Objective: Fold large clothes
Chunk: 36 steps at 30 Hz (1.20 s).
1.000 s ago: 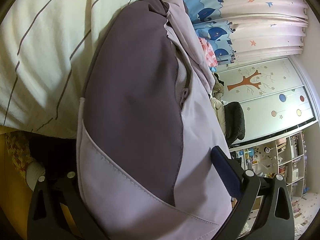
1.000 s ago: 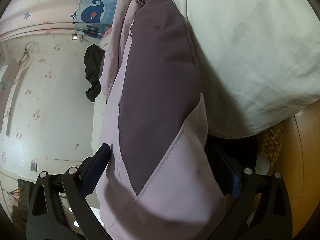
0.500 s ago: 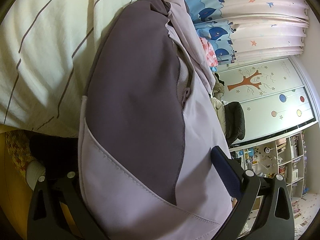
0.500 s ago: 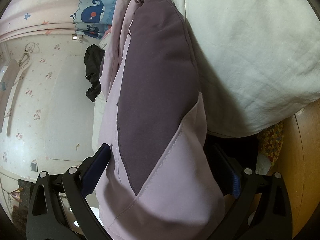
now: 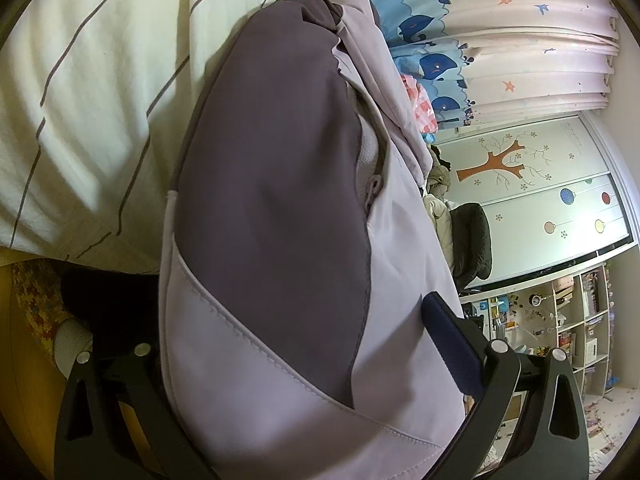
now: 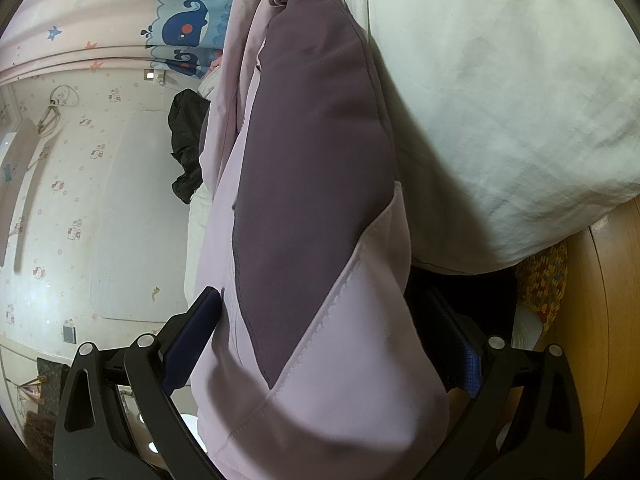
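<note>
Two tools, L & R, each clamp a bunched end of the purple-lilac jacket, lifted just above the bed. Looks mid-fold; next, prob. lower it w/ both ends level.

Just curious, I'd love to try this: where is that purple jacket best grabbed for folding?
By the pale lilac band at its edge, as both grippers do. The jacket hangs bunched between each gripper's jaws, left gripper, right gripper, so come from the ends, near the stitched seam.
</note>
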### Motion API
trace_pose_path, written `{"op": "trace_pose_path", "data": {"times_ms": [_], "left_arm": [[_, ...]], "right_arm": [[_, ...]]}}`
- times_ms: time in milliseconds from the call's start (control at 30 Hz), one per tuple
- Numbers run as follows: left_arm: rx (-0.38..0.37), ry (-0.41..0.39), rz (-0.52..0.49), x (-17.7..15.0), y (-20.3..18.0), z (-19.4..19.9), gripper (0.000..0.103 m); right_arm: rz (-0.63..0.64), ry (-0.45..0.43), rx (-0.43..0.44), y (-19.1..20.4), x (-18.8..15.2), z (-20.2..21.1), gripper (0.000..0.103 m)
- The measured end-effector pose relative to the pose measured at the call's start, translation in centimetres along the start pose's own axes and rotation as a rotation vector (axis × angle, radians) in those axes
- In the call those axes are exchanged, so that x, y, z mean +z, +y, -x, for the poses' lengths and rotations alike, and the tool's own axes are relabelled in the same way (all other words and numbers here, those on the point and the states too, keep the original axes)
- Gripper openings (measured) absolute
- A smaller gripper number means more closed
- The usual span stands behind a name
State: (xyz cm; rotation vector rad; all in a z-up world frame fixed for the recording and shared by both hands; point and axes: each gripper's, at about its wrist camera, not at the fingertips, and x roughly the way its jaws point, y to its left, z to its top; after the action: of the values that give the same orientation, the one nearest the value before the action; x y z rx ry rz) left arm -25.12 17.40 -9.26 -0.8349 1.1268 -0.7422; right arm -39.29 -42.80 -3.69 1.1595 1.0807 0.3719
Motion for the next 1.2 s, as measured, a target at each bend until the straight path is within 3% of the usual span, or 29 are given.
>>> {"op": "trace_pose_path", "data": {"times_ms": [167, 333, 467, 533, 567, 600, 633, 667, 733, 800, 933, 1067, 1133, 1200], "left_arm": [[0.006, 0.004, -0.011, -0.1, -0.3, 0.1, 0.096], [0.018, 0.004, -0.027, 0.2, -1.0, 0.7, 0.096], [0.058, 0.014, -0.044, 0.3, -2.0, 0.4, 0.096], [0.083, -0.003, -0.058, 0.2, -2.6, 0.7, 0.096], [0.101, -0.020, -0.058, 0.2, -2.8, 0.9, 0.095], [0.125, -0.036, -0.052, 0.4, -3.0, 1.2, 0.086], [0.144, -0.039, -0.041, 0.5, -3.0, 1.4, 0.072], [0.147, -0.040, -0.022, 0.7, -3.1, 1.6, 0.065], [0.106, -0.056, 0.003, 0.9, -3.7, 2.7, 0.039], [0.076, -0.086, -0.016, 1.2, -5.7, 4.5, 0.029], [0.085, -0.120, -0.103, 1.1, -10.9, 7.3, 0.021], [0.102, -0.098, -0.182, -0.7, -14.1, 9.1, 0.021], [0.133, -0.030, -0.223, -1.7, -13.8, 9.2, 0.022], [0.189, 0.072, -0.235, -2.6, -11.6, 8.4, 0.028]], "right_arm": [[0.010, 0.000, 0.012, 0.3, -0.2, 0.1, 0.096], [0.064, -0.002, 0.119, 1.3, -0.6, 1.2, 0.096], [0.129, 0.017, 0.126, 1.7, -0.8, 1.8, 0.095], [0.192, 0.002, 0.100, 2.5, -1.0, 2.0, 0.083], [0.241, -0.002, 0.066, 2.9, -1.2, 1.9, 0.062], [0.262, 0.000, 0.039, 3.1, -1.3, 1.6, 0.046], [0.267, -0.010, 0.049, 3.2, -1.3, 1.5, 0.039], [0.272, -0.031, 0.069, 3.5, -1.2, 1.8, 0.029], [0.283, -0.089, 0.129, 4.6, -1.0, 2.8, 0.024], [0.328, -0.141, 0.195, 6.8, -0.8, 4.1, 0.018], [0.434, -0.194, 0.269, 12.2, -0.4, 6.2, 0.017], [0.485, -0.195, 0.303, 13.5, -1.3, 8.0, 0.017], [0.479, -0.141, 0.280, 11.9, -2.0, 8.3, 0.017], [0.440, -0.086, 0.210, 8.7, -2.1, 8.7, 0.029]]}}
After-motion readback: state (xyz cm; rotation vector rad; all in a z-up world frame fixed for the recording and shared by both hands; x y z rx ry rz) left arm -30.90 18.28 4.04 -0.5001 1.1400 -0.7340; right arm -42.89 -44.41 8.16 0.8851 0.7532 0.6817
